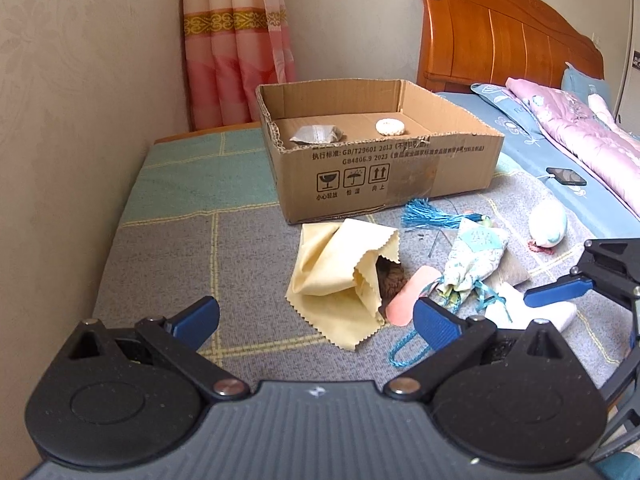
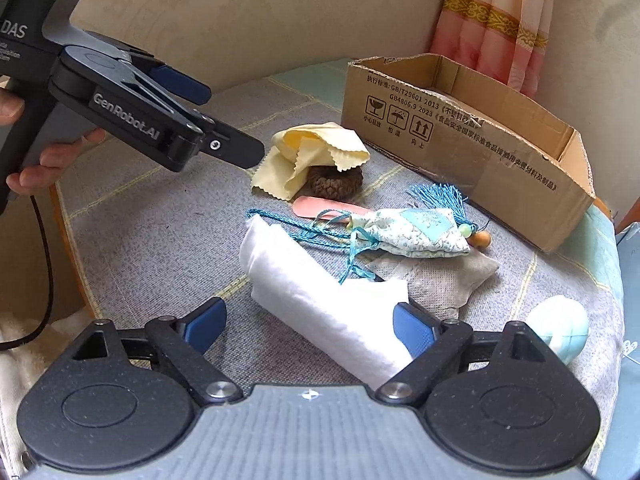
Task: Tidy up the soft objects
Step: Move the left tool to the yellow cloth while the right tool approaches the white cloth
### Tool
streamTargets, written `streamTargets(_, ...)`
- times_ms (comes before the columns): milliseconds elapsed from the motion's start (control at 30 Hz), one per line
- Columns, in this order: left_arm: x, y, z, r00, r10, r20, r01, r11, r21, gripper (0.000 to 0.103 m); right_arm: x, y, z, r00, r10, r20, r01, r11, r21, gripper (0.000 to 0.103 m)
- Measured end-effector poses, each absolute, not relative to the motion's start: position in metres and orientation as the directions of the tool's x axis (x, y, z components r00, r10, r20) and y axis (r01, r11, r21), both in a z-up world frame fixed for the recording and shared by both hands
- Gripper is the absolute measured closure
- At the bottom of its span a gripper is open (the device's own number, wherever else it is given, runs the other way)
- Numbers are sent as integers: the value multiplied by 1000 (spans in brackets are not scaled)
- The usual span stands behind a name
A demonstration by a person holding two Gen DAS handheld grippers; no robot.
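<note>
A cardboard box (image 1: pixel 384 184) (image 2: pixel 460 148) stands open on the cloth-covered table; a grey packet (image 1: pixel 316 135) and a white round puff (image 1: pixel 391 126) lie inside. In front lie a yellow cloth (image 1: pixel 340 276) (image 2: pixel 308 156) draped over a brown scrunchie (image 2: pixel 340 178), a pink pad (image 1: pixel 410 294) (image 2: pixel 320 205), a floral sachet (image 1: pixel 472 260) (image 2: pixel 416 232) with blue tassel, a grey pouch (image 2: pixel 444 280), a rolled white cloth (image 2: pixel 320 304) and a pale egg-shaped sponge (image 1: pixel 547 225) (image 2: pixel 562 328). My left gripper (image 1: pixel 316 320) is open, near the yellow cloth. My right gripper (image 2: pixel 310 326) is open, its jaws either side of the white cloth.
A bed with wooden headboard (image 1: pixel 500 28), blue sheet and pink quilt (image 1: pixel 588 136) lies to the right; a phone (image 1: pixel 566 176) rests on it. A pink curtain (image 1: pixel 236 40) hangs behind the box. The wall runs along the table's left side.
</note>
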State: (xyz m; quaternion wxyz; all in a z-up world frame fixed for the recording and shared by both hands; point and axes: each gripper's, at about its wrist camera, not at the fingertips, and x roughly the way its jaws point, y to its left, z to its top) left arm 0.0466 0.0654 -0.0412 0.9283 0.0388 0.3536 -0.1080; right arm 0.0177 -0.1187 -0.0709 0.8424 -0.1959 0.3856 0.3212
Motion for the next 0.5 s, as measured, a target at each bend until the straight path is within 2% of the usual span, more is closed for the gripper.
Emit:
streamTargets(367, 93, 46, -58, 715, -187, -674, 261, 965, 9, 4, 21, -121, -77, 494, 382, -781, -679, 730, -73, 10)
streamTargets(500, 101, 50, -59, 697, -228, -680, 274, 961, -42, 20, 23, -123, -76, 498, 382, -778, -670, 739, -66, 10)
